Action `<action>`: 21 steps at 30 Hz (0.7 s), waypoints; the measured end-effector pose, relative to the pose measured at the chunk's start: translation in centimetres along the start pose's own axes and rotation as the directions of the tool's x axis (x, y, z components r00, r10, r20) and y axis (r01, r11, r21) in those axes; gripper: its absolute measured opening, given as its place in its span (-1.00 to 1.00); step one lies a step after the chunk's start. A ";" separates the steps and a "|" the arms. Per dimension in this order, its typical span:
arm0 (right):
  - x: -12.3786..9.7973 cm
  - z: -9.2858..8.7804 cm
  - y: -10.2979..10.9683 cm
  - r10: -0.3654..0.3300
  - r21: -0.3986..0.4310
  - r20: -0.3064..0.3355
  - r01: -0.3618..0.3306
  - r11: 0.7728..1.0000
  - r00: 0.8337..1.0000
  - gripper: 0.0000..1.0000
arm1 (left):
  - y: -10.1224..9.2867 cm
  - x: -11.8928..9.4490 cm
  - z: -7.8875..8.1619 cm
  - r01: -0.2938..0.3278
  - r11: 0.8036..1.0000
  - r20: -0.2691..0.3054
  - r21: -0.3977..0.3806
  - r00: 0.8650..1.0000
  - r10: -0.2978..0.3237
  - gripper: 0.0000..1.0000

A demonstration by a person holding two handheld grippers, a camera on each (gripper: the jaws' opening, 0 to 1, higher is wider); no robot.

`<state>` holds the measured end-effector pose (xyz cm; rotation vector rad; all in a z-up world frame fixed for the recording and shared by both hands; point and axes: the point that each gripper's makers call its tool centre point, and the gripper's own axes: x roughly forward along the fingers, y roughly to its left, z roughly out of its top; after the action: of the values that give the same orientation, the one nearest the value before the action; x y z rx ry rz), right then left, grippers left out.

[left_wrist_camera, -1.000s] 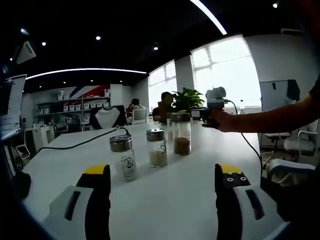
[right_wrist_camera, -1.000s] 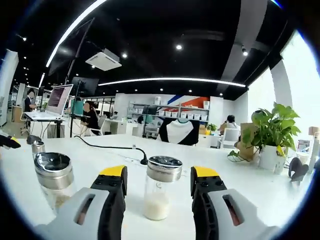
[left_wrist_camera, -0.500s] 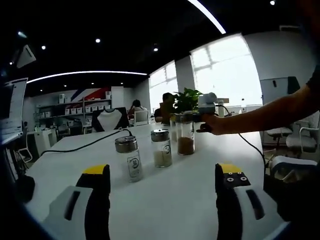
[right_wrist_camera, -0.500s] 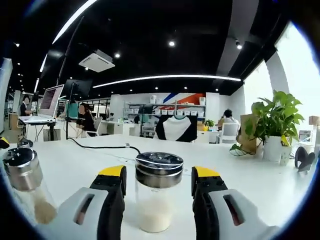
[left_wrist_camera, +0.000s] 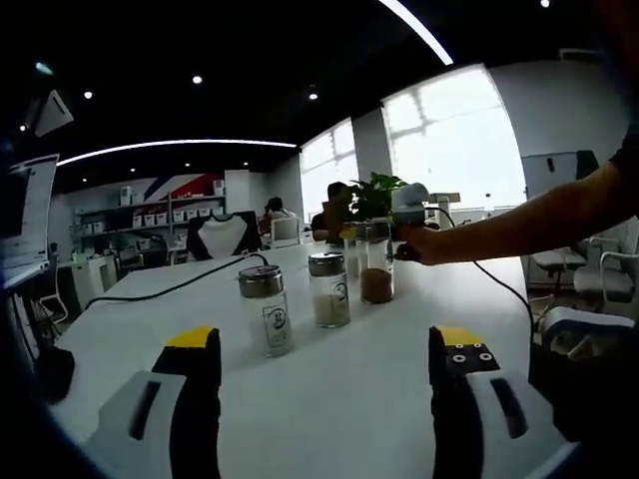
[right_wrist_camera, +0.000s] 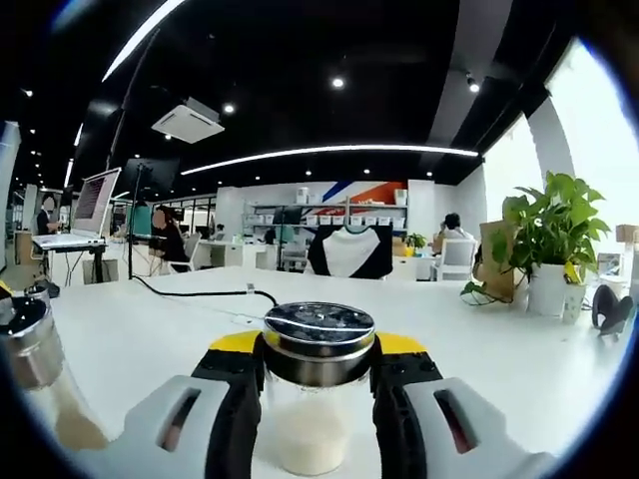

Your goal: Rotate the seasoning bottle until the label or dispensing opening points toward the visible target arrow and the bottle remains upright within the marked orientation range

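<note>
While upright, seasoning bottle (right_wrist_camera: 315, 394) white-filled, steel-capped.

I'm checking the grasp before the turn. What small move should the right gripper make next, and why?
Probably squeeze shut. The right gripper has its jaws either side of the white-powder bottle, just under the metal lid; whether they press it yet is unclear. It stands upright, so grip first, then twist.
</note>
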<state>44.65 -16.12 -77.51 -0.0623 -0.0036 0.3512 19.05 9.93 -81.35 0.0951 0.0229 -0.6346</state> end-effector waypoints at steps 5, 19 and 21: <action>-0.2 0.0 -0.1 0.016 0.012 -0.002 -0.016 1.000 1.000 -0.21 | -0.5 0.1 0.4 0.014 1.000 0.006 0.012 1.000 -0.014 0.79; -4.6 1.0 0.6 0.119 0.195 0.017 -0.120 0.973 0.993 -0.22 | -1.1 0.1 1.3 0.015 1.000 0.040 -0.022 0.999 -0.014 0.77; -6.0 1.5 1.0 0.132 0.190 0.017 -0.133 0.973 0.991 -0.22 | -1.6 0.2 1.3 0.031 0.999 0.038 -0.033 0.999 -0.029 0.77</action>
<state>38.65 -17.15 -76.03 0.1288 0.0299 0.4841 18.25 8.37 -80.22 0.0505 -0.0015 -0.6658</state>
